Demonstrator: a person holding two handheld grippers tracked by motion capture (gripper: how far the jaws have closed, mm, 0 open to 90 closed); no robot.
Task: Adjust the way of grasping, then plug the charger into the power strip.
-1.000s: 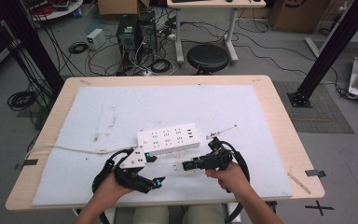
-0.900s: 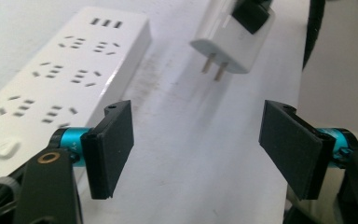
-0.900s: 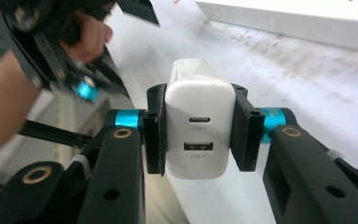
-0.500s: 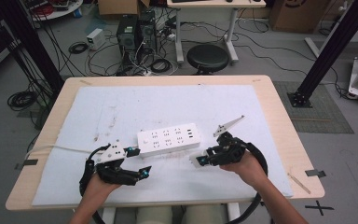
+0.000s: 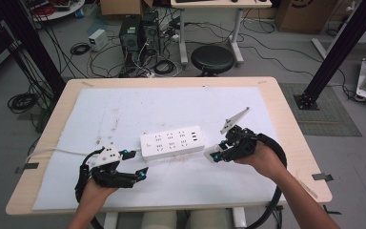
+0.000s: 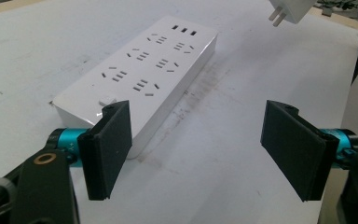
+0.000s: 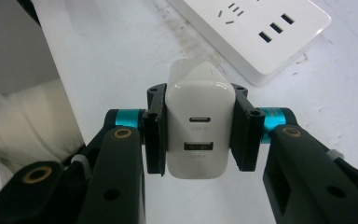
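Observation:
A white power strip [image 5: 172, 141] lies flat mid-table on the white mat, sockets up, with its white cord [image 5: 62, 152] running off to the left. My left gripper [image 5: 136, 163] hovers low at the strip's near-left end, open. In the left gripper view its jaws [image 6: 198, 149] stand wide apart with nothing between them, and the strip [image 6: 140, 74] lies just ahead. My right gripper [image 5: 218, 153] is shut on a white charger plug [image 7: 196, 154], held above the mat off the strip's right end [image 7: 256, 32]. The charger's prongs [image 6: 276, 17] point toward the strip.
The white mat [image 5: 171, 105] covers most of the wooden table [image 5: 295, 143]. Beyond the far edge stand a black stool [image 5: 213, 58], computer towers [image 5: 136, 33] and loose floor cables. A black frame post [image 5: 343, 43] rises at the right.
My right gripper has lifted and drifted right with the charger still clamped in it. The left gripper has slid left along the near side of the strip. The strip has not moved.

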